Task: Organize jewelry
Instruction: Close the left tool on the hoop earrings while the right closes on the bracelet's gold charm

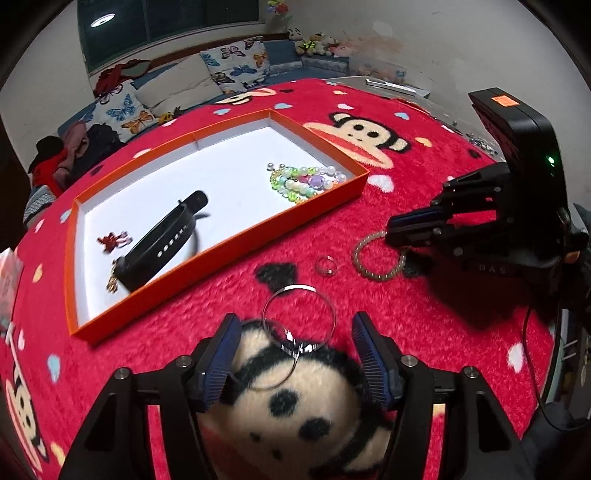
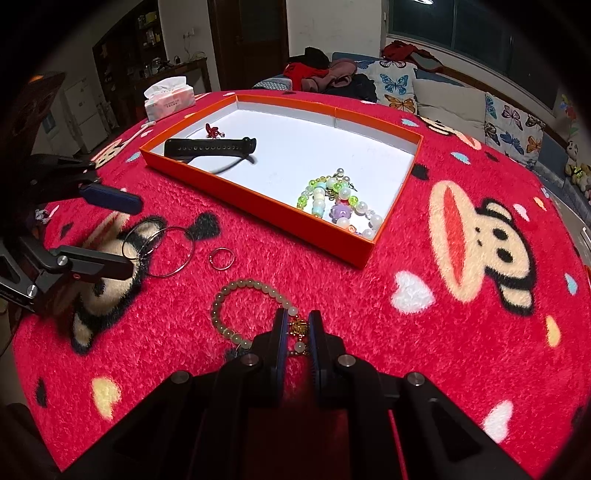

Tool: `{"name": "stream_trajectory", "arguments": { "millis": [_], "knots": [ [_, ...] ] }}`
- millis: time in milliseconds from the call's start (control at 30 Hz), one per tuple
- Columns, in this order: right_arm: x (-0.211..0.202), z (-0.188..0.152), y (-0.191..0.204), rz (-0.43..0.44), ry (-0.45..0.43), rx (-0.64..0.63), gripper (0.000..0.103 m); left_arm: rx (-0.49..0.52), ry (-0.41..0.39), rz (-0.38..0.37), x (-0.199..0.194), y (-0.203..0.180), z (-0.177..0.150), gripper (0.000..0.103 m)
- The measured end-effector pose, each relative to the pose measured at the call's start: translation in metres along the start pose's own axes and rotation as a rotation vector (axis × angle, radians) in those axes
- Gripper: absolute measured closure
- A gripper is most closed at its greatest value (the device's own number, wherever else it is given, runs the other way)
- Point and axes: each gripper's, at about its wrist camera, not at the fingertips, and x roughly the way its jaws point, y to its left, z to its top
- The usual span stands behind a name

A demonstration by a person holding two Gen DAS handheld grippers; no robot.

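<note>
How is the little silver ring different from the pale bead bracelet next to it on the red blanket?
The small silver ring is one smooth metal band; the pale green bead bracelet is many round beads strung in a loop with a gold charm. The ring is far smaller than the bracelet. The ring lies free, but the bracelet is pinched at its charm by the right gripper. Both are round loops lying on the red fuzzy blanket, outside the orange tray.

Dark window (image 1: 166, 26) – butterfly cushions (image 1: 240, 62) on sofa (image 2: 443, 92) – pale wall (image 1: 443, 48).
</note>
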Motion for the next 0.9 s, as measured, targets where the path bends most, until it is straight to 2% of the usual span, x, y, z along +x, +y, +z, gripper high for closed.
{"name": "stream_trajectory", "arguments": {
  "millis": [167,367,733,900],
  "knots": [
    [0.001,0.000,0.000,0.008,-0.003,0.002,0.090,0.018,0.022,-0.033,0.014,0.001,0.010,0.034],
    [0.000,0.000,-0.002,0.018,-0.007,0.004,0.090,0.024,0.055,-0.020,0.029,0.002,0.012,0.034],
    [0.000,-0.001,-0.004,0.022,-0.013,0.014,0.090,0.092,0.042,0.007,0.036,-0.007,0.007,0.035],
    [0.000,-0.001,-0.003,0.020,-0.013,0.016,0.090,0.119,0.024,0.013,0.035,-0.012,0.006,0.049]
  ]
}}
